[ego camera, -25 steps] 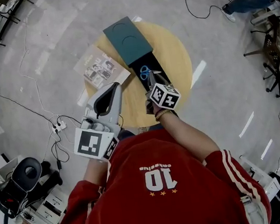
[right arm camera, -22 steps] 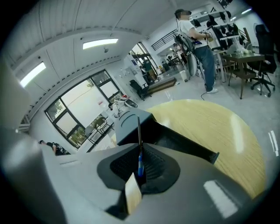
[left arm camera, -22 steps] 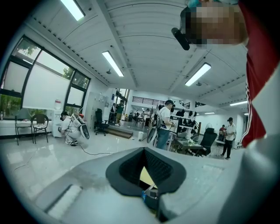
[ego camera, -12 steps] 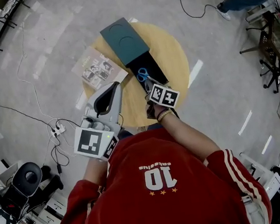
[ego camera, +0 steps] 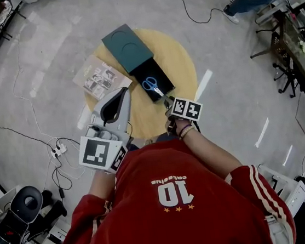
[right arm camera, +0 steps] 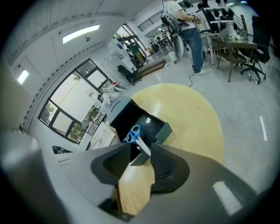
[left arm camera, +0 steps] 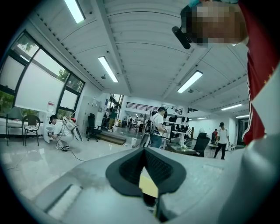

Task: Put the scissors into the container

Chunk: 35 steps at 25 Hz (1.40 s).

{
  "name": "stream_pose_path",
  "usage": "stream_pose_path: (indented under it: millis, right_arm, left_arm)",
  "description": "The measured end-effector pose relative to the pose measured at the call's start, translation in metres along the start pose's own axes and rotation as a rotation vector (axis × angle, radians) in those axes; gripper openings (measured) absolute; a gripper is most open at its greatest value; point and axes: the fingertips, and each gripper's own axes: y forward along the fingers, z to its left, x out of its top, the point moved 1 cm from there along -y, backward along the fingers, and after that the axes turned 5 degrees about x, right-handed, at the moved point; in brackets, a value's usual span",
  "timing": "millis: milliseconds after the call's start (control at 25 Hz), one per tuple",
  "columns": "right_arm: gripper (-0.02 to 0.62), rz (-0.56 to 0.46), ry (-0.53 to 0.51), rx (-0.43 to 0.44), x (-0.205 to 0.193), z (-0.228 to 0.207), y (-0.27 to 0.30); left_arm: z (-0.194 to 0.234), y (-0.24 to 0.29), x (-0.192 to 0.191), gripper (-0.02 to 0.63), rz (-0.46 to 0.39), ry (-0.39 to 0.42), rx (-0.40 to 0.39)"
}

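Blue-handled scissors [ego camera: 150, 84] [right arm camera: 133, 133] lie in the open black container [ego camera: 164, 74] [right arm camera: 162, 130] on the round wooden table [ego camera: 181, 60]. Their handles are inside and the blades slant over the near rim. My right gripper [ego camera: 167, 101] [right arm camera: 141, 148] sits just behind that rim with its jaws opening. The blade tip shows in the gap, and the pads do not press on it. My left gripper [ego camera: 122, 92] [left arm camera: 144, 151] hovers at the table's near left edge, tips together and holding nothing.
The container's teal lid [ego camera: 127, 47] lies against its far end. A printed booklet [ego camera: 100, 78] overhangs the table's left edge. Cables and a power strip [ego camera: 57, 151] lie on the floor at the left. Chairs and desks [ego camera: 284, 25] stand at the far right.
The right gripper's jaws have spread and let go of the scissors, which now rest in the container. That gripper has drawn back a little toward me. The left gripper has barely moved.
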Motion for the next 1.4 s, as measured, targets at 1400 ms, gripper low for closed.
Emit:
stream_pose_path:
  millis: [1400]
  right_arm:
    - [0.110,-0.718,-0.862,0.260,0.122,0.238,-0.261]
  left_arm:
    - [-0.025,-0.041,0.072,0.002,-0.189,0.106,0.019]
